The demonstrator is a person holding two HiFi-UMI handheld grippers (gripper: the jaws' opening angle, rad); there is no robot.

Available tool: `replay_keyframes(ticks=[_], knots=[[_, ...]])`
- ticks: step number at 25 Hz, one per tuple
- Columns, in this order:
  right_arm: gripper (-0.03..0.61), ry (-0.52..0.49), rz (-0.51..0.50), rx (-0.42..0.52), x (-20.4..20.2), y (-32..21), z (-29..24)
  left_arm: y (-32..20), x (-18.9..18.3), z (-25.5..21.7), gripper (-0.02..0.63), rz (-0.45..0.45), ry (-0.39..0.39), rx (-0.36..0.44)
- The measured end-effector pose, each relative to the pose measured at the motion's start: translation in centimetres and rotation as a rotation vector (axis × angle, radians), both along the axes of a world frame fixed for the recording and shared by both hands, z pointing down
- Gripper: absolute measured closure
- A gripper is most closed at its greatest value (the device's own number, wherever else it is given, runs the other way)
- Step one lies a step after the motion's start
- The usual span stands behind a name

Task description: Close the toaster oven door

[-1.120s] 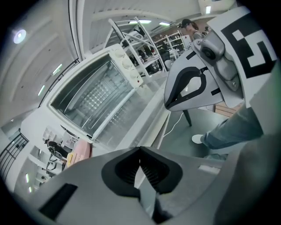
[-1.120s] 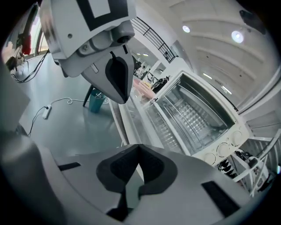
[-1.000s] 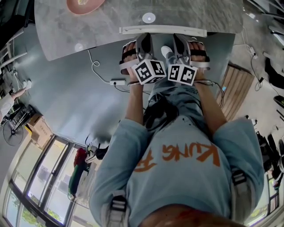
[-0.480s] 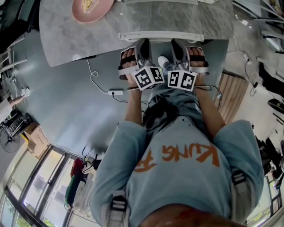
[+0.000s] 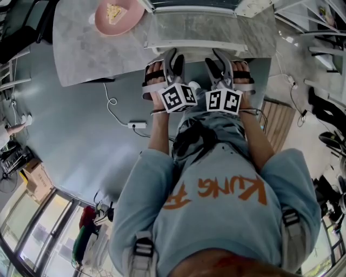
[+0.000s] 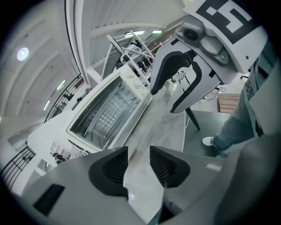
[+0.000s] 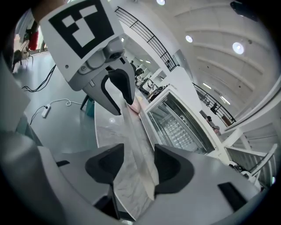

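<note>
The white toaster oven (image 6: pixel 105 115) stands on the marble table (image 5: pixel 86 48); its wire rack shows behind glass in both gripper views. In the head view its door (image 5: pixel 197 28) lies folded down toward me, with the handle bar (image 5: pixel 197 47) at the table's near edge. My left gripper (image 5: pixel 172 58) and right gripper (image 5: pixel 219 59) hover side by side just short of that bar. Both sets of jaws are opening, and nothing sits between the left fingers (image 6: pixel 112 167) or the right fingers (image 7: pixel 171 169). The slab's edge lines up beyond each gap.
A pink plate (image 5: pixel 119 15) with a bit of food sits on the table left of the oven. A cable and power strip (image 5: pixel 135 125) lie on the grey floor below. A wooden panel (image 5: pixel 273 124) leans at the right. My own legs and shoe are under the grippers.
Both grippers' jaws have spread from shut to open. The head view has tilted, so the plate and the oven's door show more fully.
</note>
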State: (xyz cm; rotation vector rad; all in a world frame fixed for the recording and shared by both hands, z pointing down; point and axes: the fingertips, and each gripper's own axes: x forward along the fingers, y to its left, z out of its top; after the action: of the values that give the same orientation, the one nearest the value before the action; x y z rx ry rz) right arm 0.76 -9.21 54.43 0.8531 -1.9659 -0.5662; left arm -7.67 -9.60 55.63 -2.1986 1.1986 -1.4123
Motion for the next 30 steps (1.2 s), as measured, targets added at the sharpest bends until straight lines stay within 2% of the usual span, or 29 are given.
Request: replay_keyframes(ticks=[3, 7, 12, 14, 20, 30], knots=[[0.369, 0.011, 0.005, 0.021, 0.0, -0.9, -0.9, -1.1, 0.0, -1.4, 0.468, -0.001, 0.005, 0.057], [0.405, 0.031, 0.002, 0.084, 0.3, -2.9, -2.6, -3.3, -0.1, -4.0, 0.468, -0.025, 0.036, 0.142], [0.454, 0.042, 0.007, 0.158, 0.6, -5.2, -5.2, -5.3, 0.2, -6.1, 0.468, -0.027, 0.069, 0.195], [0.468, 0.037, 0.010, 0.182, 0.6, -6.1, -6.2, -6.1, 0.2, -7.0, 0.468, -0.024, 0.068, 0.208], [0.456, 0.019, 0.005, 0.234, 0.3, -8.8, -8.0, -8.8, 0.1, -8.9, 0.465, -0.020, 0.088, 0.236], [0.451, 0.066, -0.038, 0.288, 0.5, -13.5, -10.0, -13.3, 0.3, -11.3, 0.457, -0.010, 0.115, 0.217]])
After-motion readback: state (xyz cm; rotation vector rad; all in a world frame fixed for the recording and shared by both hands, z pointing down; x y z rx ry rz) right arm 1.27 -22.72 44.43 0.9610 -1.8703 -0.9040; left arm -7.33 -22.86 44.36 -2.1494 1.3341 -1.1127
